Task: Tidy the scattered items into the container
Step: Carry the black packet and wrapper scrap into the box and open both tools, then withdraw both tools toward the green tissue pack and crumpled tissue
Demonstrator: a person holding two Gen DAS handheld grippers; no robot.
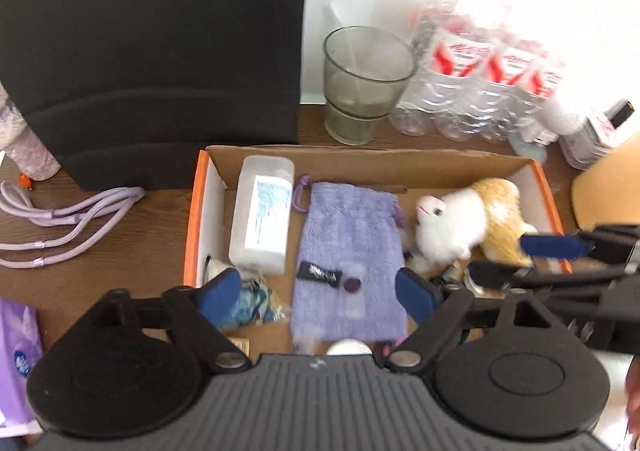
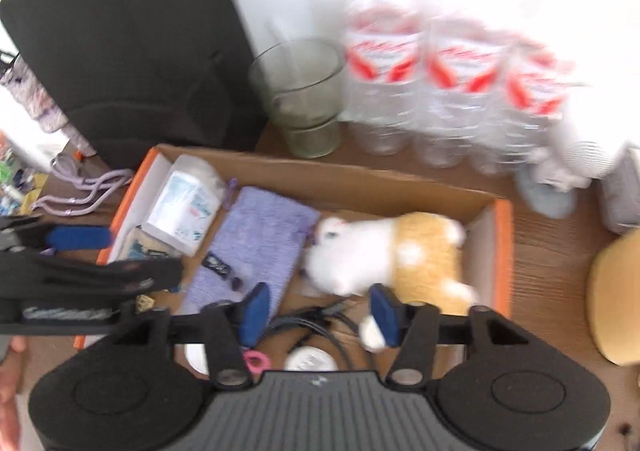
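**Both grippers empty over a part-filled box**

My left gripper (image 1: 318, 293) hangs over the near half of the cardboard box (image 1: 360, 165), jaws spread wide, nothing between them. My right gripper (image 2: 320, 315) hangs over the box's near right part, jaws likewise wide and empty.

Inside the box: a white plastic container (image 1: 262, 219) at the left wall, a lilac knitted pouch (image 1: 348, 263) in the middle, a white-and-tan plush toy (image 1: 468, 225) at the right wall, black cables (image 2: 320, 325) at the near edge.

Outside, left of the box, a lilac cord (image 1: 68, 225) lies on the table.

Risks, in my judgement: the two grippers sit close together and may collide; reaching past the box's far wall could topple the glass tumbler (image 1: 366, 85) or the water bottles (image 1: 480, 87).
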